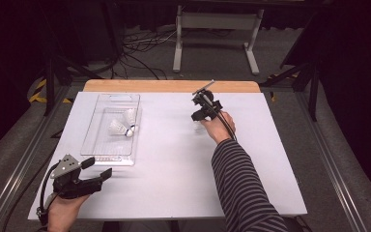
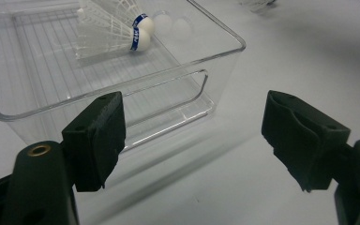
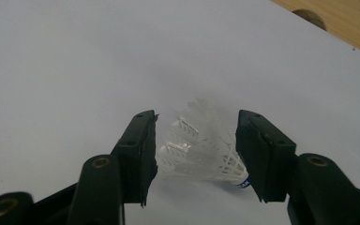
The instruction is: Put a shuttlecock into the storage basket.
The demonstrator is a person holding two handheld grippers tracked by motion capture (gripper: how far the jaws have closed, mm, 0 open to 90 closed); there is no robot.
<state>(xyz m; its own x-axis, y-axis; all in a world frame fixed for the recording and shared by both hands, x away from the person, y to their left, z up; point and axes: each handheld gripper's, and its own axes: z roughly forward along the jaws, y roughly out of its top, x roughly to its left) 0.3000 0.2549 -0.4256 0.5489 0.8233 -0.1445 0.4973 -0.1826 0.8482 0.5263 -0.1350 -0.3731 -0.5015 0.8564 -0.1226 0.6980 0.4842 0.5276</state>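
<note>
Right now the right gripper sits toward the far middle of the white desk, held by a hand that comes out of a striped sleeve. In the right gripper view a white shuttlecock lies on its side on the desk between the two black jaws, its feather skirt pointing away from the camera and its blue-banded end tucked against the inside of the right-hand jaw. The jaws stand about halfway apart; a gap shows between the left-hand jaw and the feathers, so the pads bracket the shuttlecock without pressing on it from both sides. In the high view this shuttlecock is a pale patch just under the gripper, well apart from the tray. That clear plastic tray rests on the left part of the desk with its long side running away from the person, and two more shuttlecocks lie inside it near its far half, close together, cork tips toward the tray's right wall. The left gripper rests at the near left corner of the desk, just short of the tray's near end. In the left gripper view its jaws are spread wide with nothing between them, aimed at the tray's near wall.
</note>
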